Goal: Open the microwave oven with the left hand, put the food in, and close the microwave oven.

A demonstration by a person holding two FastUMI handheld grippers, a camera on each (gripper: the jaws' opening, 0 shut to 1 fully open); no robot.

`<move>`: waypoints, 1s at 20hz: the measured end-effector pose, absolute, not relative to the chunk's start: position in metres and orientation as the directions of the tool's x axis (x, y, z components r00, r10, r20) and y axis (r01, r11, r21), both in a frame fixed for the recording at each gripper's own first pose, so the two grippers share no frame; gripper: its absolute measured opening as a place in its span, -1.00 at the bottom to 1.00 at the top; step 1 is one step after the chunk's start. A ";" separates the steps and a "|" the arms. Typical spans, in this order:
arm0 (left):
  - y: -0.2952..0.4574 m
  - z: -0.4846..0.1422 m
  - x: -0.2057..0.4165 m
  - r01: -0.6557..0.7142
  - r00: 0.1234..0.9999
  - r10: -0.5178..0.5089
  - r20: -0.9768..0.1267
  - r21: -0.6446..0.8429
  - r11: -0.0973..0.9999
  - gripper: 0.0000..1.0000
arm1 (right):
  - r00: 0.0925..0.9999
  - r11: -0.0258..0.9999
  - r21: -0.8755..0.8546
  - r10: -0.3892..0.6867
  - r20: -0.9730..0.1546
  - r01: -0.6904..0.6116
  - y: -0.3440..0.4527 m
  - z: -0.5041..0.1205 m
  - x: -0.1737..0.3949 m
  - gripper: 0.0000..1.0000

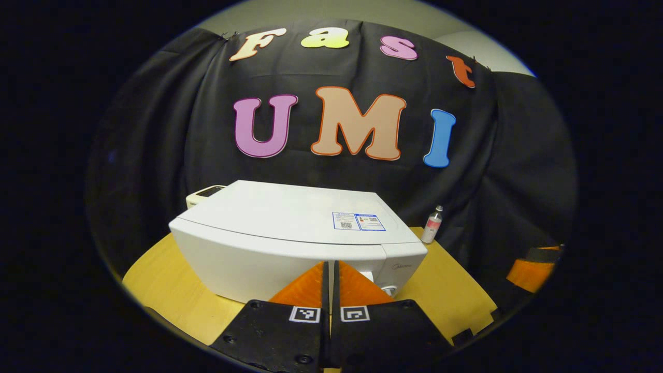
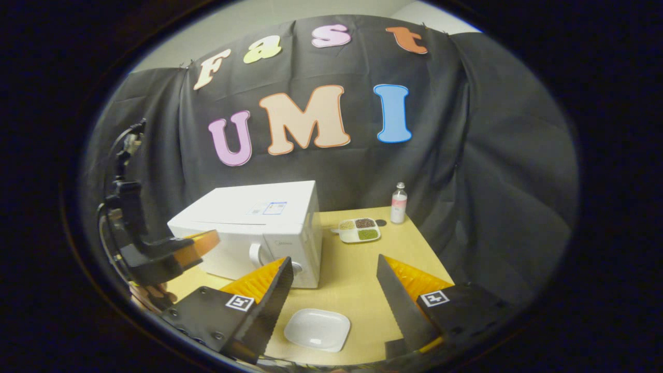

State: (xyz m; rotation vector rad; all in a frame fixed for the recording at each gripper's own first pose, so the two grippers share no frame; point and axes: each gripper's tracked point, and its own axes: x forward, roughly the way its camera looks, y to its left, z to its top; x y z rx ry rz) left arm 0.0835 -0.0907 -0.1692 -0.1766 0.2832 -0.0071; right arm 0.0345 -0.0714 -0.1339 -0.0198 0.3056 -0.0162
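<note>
In the left gripper view, the left tool (image 1: 329,269) hangs in front of the white microwave oven (image 1: 290,233), its fingers pressed nearly together with nothing between them. The oven sits closed on the yellow surface (image 1: 445,280), its door face turned toward the tool, its stickered top in plain sight. A small bottle (image 1: 432,224) stands at the far right corner, by the black cloth.

In the right gripper view, the right tool (image 2: 334,282) is spread wide and empty above a white plate (image 2: 317,329) that lies on the near part of the surface (image 2: 357,269), bare as far as the fisheye view lets one tell. Beyond it, to the right of the oven (image 2: 259,228), rests a divided tray (image 2: 359,230) with green, brown and pale portions, probably the food, with the bottle (image 2: 398,203) just behind it. The left tool (image 2: 199,243), held by a hand, hovers at the oven's left front; the curved door handle (image 2: 255,255) shows on the front beside the control panel.

The oven looks heavy and rigid, so it should stay put when pulled, and the handle is the place to grip or hook. The tray looks stiff but shallow, its loose contents apt to spill; taking it by the rim and keeping it level seems wisest.
</note>
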 end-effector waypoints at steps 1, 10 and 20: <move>-0.083 -0.164 0.076 -0.033 0.961 -0.018 -0.277 -0.181 0.983 -0.99 | 0.954 1.000 -0.020 -0.013 -0.301 0.007 -0.067 -0.134 0.036 0.83; -0.027 -0.149 0.032 -0.117 0.963 0.071 -0.259 -0.169 0.979 0.92 | 0.955 0.999 -0.027 0.013 -0.296 -0.022 -0.038 -0.128 0.042 0.83; -0.008 -0.119 0.019 -0.085 0.979 0.059 -0.196 -0.127 0.988 0.92 | 0.966 0.999 -0.048 0.013 -0.257 -0.026 -0.012 -0.109 0.033 0.83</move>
